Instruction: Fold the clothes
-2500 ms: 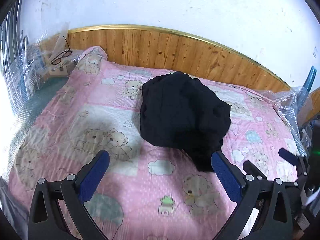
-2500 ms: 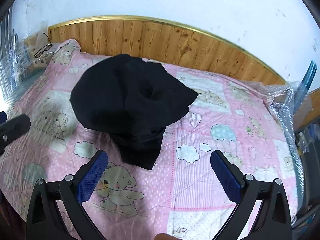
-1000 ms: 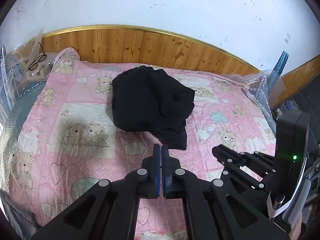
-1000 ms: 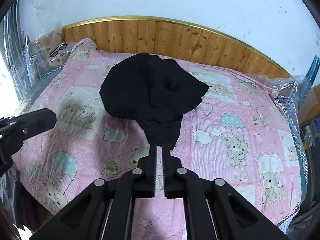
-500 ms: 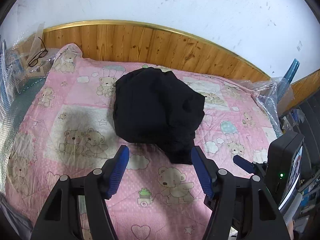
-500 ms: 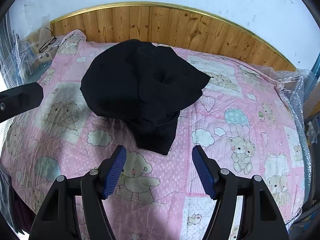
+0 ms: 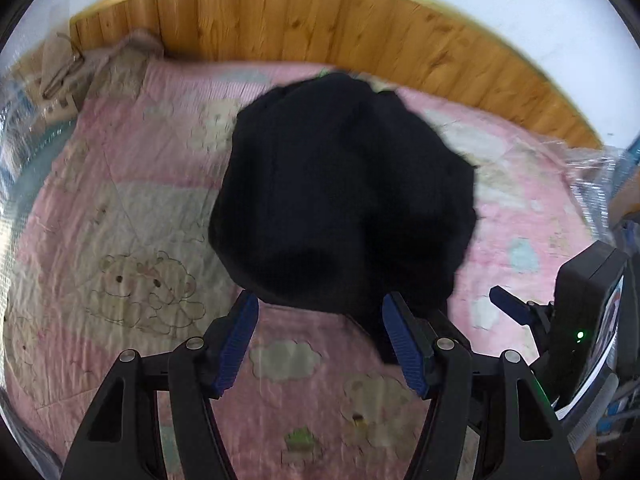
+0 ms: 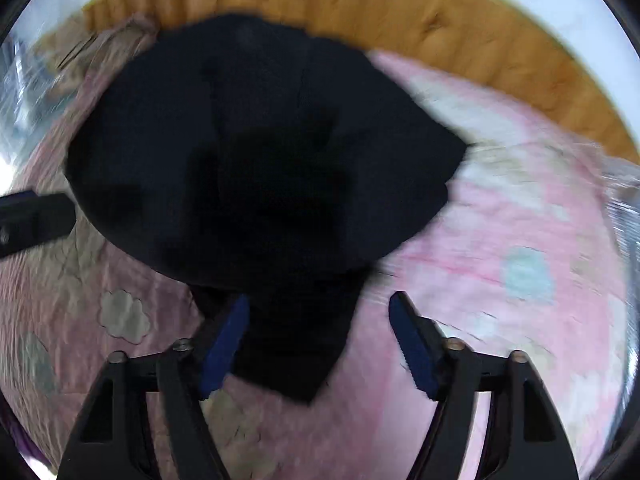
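Garment: a black heap (image 7: 344, 196) lies crumpled in the middle of the quilt; you see it again from your right wrist (image 8: 256, 152), with a loose flap reaching toward that camera.
Left gripper: yours (image 7: 320, 340) has its jaws parted wide and grips nothing; its blue pads (image 7: 236, 344) sit just short of the heap's near edge.
Right gripper: yours (image 8: 320, 340) is also spread wide and empty; its left pad (image 8: 224, 344) overlaps the loose flap in the picture, though you cannot tell if it touches.
Quilt: pink with bears and clouds (image 7: 132, 184), covering the bed.
Headboard: wood (image 7: 320, 16) with a gold rim, behind the heap.
Sharpness: both views are blurred, the right wrist more so.
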Tool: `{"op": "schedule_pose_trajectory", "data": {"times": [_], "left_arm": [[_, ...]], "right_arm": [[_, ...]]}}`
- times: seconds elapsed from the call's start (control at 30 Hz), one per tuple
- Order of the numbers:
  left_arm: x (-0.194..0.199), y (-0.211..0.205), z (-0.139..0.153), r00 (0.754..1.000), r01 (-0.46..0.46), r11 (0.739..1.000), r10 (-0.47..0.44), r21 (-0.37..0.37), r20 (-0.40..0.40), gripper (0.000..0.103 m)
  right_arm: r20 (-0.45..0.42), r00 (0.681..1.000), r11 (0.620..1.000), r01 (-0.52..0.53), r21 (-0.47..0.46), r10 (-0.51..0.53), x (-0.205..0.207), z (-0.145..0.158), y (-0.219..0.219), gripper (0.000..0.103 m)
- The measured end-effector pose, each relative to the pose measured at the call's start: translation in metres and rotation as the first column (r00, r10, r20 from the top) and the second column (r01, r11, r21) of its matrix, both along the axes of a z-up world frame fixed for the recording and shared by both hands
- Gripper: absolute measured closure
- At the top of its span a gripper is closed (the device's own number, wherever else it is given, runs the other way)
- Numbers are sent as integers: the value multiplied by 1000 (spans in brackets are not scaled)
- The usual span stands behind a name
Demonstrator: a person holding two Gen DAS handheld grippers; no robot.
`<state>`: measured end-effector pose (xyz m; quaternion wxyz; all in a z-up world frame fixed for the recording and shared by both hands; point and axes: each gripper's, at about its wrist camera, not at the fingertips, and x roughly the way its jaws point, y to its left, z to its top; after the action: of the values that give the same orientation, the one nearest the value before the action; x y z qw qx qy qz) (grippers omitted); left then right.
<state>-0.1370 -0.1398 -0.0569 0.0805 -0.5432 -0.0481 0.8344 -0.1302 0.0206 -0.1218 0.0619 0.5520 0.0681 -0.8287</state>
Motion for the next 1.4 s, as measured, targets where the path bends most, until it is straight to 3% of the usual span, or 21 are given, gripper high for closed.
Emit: {"op": "schedule_pose_trajectory", "data": {"times": [0.03,0.1,0.17,0.23,0.33,0.43,0.5,0.53,0.6,0.63,0.7,0.77,0.8,0.93,1.1,1.13,1.17,1.2,1.3,1.4], "left_arm": [[-8,1,-9,1000,-11,1000,11,-11,14,37],[-21,-2,-19,999,-40,999,41,-27,25,37],[-28,-4,-21,998,-67,998,67,-17,19,37],[-35,-7,-24,995,-94,996,94,-4,13,37],[-48,3,-37,994,-103,995,103,14,40,37],[-65,27,-58,995,-72,994,66,80,78,38],[-73,38,-59,997,-50,991,42,120,65,81],[-77,40,-53,998,-34,988,27,150,51,97],[-79,23,-3,997,-31,971,48,237,-68,97],[-78,8,31,986,-36,962,78,271,-146,97],[-70,-33,87,951,-101,949,181,300,-252,97],[-68,-70,105,937,-155,951,227,269,-265,97],[-67,-88,111,932,-180,951,246,249,-266,97],[-62,-86,65,975,-166,974,186,156,-119,97],[-40,-75,36,974,-193,967,209,167,-86,97],[-36,-75,34,973,-199,965,216,173,-83,97],[-34,-76,31,974,-197,963,214,184,-77,97],[-34,-77,34,974,-188,963,208,195,-87,97],[-37,-83,58,968,-149,960,192,238,-164,97],[-40,-88,126,925,-67,940,184,333,-333,97]], "right_arm": [[23,999,1000,-23,-11,23,-5,-6,6,98],[-18,1000,999,16,-40,-17,-7,5,40,102],[-82,984,985,149,-87,-156,2,33,102,103],[-108,962,967,253,-15,-253,18,40,165,103],[-10,940,940,340,15,-340,28,16,227,103],[36,934,934,356,-42,-355,31,6,247,102],[21,939,933,344,-103,-344,26,11,241,97],[14,941,932,338,-133,-339,23,13,238,92],[-2,944,926,323,-193,-330,17,19,232,75],[-13,945,922,315,-224,-326,12,23,229,71],[-35,944,914,309,-265,-329,-2,28,226,50],[-43,938,900,315,-301,-343,-18,29,221,33],[-31,939,895,317,-313,-343,-28,25,215,31],[29,955,877,283,-388,-295,-73,-1,178,30],[101,976,902,215,-374,-191,-109,-38,123,30],[81,983,921,180,-345,-162,-111,-35,112,37],[59,988,933,151,-325,-140,-112,-29,105,92],[33,991,936,135,-324,-131,-110,-16,103,102],[-53,991,940,99,-326,-123,-103,29,104,102],[-250,932,904,144,-403,-261,-70,136,157,102]]}}
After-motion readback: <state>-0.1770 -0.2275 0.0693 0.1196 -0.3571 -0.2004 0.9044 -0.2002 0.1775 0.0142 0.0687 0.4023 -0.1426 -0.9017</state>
